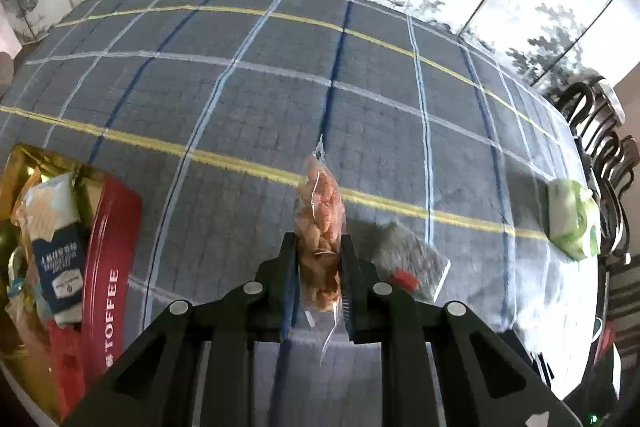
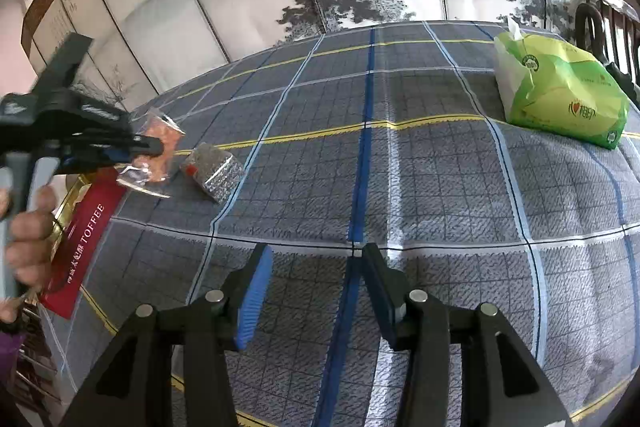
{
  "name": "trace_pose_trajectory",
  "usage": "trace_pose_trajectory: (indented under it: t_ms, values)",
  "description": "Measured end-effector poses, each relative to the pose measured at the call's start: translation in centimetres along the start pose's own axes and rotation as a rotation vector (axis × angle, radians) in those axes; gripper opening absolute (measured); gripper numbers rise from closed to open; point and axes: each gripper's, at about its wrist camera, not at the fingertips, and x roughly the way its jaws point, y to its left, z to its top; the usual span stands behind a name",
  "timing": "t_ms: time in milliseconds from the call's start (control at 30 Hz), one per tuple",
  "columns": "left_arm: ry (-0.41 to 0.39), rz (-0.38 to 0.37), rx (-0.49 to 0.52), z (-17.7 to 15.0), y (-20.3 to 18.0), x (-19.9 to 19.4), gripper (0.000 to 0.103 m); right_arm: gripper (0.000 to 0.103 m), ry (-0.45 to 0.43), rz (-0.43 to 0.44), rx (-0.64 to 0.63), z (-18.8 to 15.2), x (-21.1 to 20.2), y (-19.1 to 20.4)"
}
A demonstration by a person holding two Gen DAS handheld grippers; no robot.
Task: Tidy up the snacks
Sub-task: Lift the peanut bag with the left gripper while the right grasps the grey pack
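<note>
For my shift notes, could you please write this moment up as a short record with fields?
surface: table under a grey checked cloth
left gripper: shut on a clear bag of orange snacks
right gripper: open, nothing between its fingers, over bare cloth
still loose: a silvery snack packet lying on the cloth beside the held bag
container: red toffee tin at the left edge, with several packets already in it
other item: green tissue pack at the far right
</note>
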Motion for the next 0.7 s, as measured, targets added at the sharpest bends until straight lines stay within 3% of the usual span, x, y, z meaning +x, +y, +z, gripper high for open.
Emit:
trace_pose_trajectory:
  t_ms: [433, 600, 700]
  values:
    - [-0.038, -0.135, -0.007, -3.9, 1.1, -6.3, 0.017, 0.049, -0.002, -0.016, -0.014, -0.1, 0.0, 0.4]
    - [-0.050, -0.167, -0.008, -5.2, 2.1, -8.6, 0.017, 0.049, -0.022, 0.064, -0.154, 0.8, -0.2, 2.5]
    - [-0.055, -0.184, -0.029, -6.0, 3.3, -9.9, 0.017, 0.049, -0.025, 0.155, -0.258, 2.7, 0.0, 4.8]
